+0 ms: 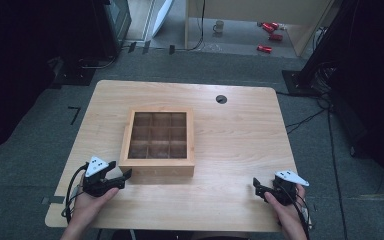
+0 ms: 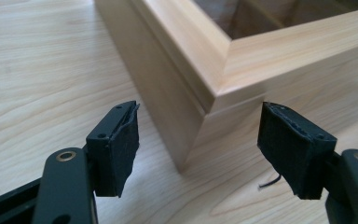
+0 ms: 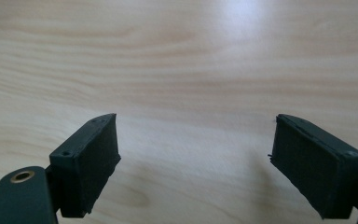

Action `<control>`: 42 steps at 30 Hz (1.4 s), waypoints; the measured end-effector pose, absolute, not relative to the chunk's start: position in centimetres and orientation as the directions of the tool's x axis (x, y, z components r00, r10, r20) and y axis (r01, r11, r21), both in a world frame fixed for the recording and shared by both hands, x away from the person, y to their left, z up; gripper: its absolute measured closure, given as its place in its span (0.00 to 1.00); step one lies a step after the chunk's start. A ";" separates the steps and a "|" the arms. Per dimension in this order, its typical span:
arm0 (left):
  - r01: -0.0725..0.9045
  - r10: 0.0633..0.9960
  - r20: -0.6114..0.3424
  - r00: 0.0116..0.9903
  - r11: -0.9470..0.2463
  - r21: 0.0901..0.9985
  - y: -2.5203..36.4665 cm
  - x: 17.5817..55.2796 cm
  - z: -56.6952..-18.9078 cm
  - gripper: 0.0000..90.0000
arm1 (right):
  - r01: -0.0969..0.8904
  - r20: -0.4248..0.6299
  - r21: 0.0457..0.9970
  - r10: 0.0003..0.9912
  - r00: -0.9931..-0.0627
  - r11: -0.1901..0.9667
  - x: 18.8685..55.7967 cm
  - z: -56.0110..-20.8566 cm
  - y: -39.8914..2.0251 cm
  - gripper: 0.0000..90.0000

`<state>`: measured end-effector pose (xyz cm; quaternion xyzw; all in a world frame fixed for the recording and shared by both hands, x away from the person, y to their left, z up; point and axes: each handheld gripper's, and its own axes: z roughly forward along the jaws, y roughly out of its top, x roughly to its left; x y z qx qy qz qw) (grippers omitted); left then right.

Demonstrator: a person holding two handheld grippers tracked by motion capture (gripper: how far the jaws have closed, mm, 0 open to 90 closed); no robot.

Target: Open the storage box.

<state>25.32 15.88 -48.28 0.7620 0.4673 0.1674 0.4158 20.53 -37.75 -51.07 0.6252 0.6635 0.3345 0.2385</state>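
At the left of the high view, the person's left hand [image 1: 87, 200] comes in from the bottom edge and holds the left gripper [image 1: 121, 178], a black two-jaw tool with a grey three-cornered plate on top, low over the near left part of the light wooden table [image 1: 240, 150]. Its jaws stand apart and point at the near left corner of the shallow square wooden box [image 1: 157, 162], whose inside is split into a grid of small compartments. In the left gripper view that corner of the box [image 2: 200, 107] sits between the two black pads [image 2: 121, 149] and a little beyond them, with a clear gap of table on each side, so the pads touch nothing. The box itself rests flat near the middle of the table, its near wall just beside the left gripper's jaw tips. A small dark round hole [image 1: 221, 99] sits in the tabletop beyond the box, toward the far edge. At the right, the person's right hand [image 1: 287, 212] holds the right gripper [image 1: 256, 186], of the same make, near the table's front right corner, well apart from the box. In the right gripper view its jaws are spread wide over bare wood grain [image 3: 182, 70], with nothing between them.
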 end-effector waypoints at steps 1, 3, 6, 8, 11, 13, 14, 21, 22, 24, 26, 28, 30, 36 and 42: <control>0.559 0.821 -0.134 0.555 -0.249 0.791 15.6 25.6 -48.2 0.38 | 0.652 0.096 0.758 0.988 -0.121 0.006 20.8 -50.3 -37.0 0.17; 0.542 0.809 -0.095 0.579 -0.295 0.787 15.3 25.9 -48.2 0.39 | 0.646 0.094 0.763 0.986 -0.134 0.015 21.0 -49.7 -36.2 0.17; 0.555 0.799 -0.114 0.591 -0.300 0.776 15.4 26.3 -48.1 0.36 | 0.635 0.062 0.770 0.984 -0.170 0.062 21.3 -49.1 -34.5 0.17; 0.572 0.794 -0.134 0.594 -0.298 0.764 15.6 26.5 -47.9 0.36 | 0.628 0.057 0.774 0.979 -0.194 0.079 21.4 -48.8 -33.3 0.17; 0.566 0.789 -0.139 0.598 -0.293 0.771 15.8 26.5 -47.7 0.39 | 0.610 0.058 0.786 0.972 -0.229 0.097 21.6 -48.2 -31.5 0.17; 0.563 0.785 -0.141 0.603 -0.294 0.772 15.9 26.5 -47.7 0.39 | 0.600 0.061 0.793 0.966 -0.251 0.106 21.8 -47.8 -30.2 0.17; 0.560 0.785 -0.136 0.605 -0.298 0.773 15.9 26.5 -47.7 0.39 | 0.595 0.060 0.796 0.963 -0.263 0.113 21.9 -47.7 -29.5 0.17; 0.563 0.782 -0.163 0.601 -0.269 0.781 16.2 26.5 -47.5 0.42 | 0.561 0.050 0.809 0.931 -0.363 0.175 22.6 -47.2 -24.7 0.17; 0.563 0.783 -0.162 0.601 -0.271 0.781 16.2 26.4 -47.4 0.42 | 0.559 0.049 0.809 0.927 -0.373 0.182 22.7 -47.2 -24.1 0.17; 0.563 0.783 -0.161 0.601 -0.271 0.781 16.2 26.4 -47.4 0.42 | 0.557 0.048 0.807 0.920 -0.389 0.194 23.0 -47.1 -23.0 0.17; 0.564 0.783 -0.164 0.600 -0.268 0.781 16.3 26.4 -47.4 0.43 | 0.556 0.049 0.807 0.915 -0.399 0.199 23.2 -47.1 -22.1 0.17; 0.566 0.783 -0.168 0.599 -0.266 0.780 16.3 26.4 -47.4 0.43 | 0.555 0.050 0.807 0.913 -0.404 0.201 23.3 -47.1 -21.7 0.17; 0.569 0.783 -0.170 0.599 -0.266 0.778 16.3 26.4 -47.4 0.43 | 0.546 0.051 0.810 0.902 -0.428 0.213 23.4 -47.1 -20.3 0.17; 0.569 0.787 -0.158 0.596 -0.274 0.775 16.2 26.4 -47.2 0.43 | 0.548 0.048 0.802 0.891 -0.452 0.236 23.8 -47.3 -18.7 0.17; 0.560 0.788 -0.140 0.599 -0.287 0.777 16.1 26.3 -47.0 0.43 | 0.547 0.052 0.803 0.885 -0.462 0.239 24.1 -47.5 -17.7 0.17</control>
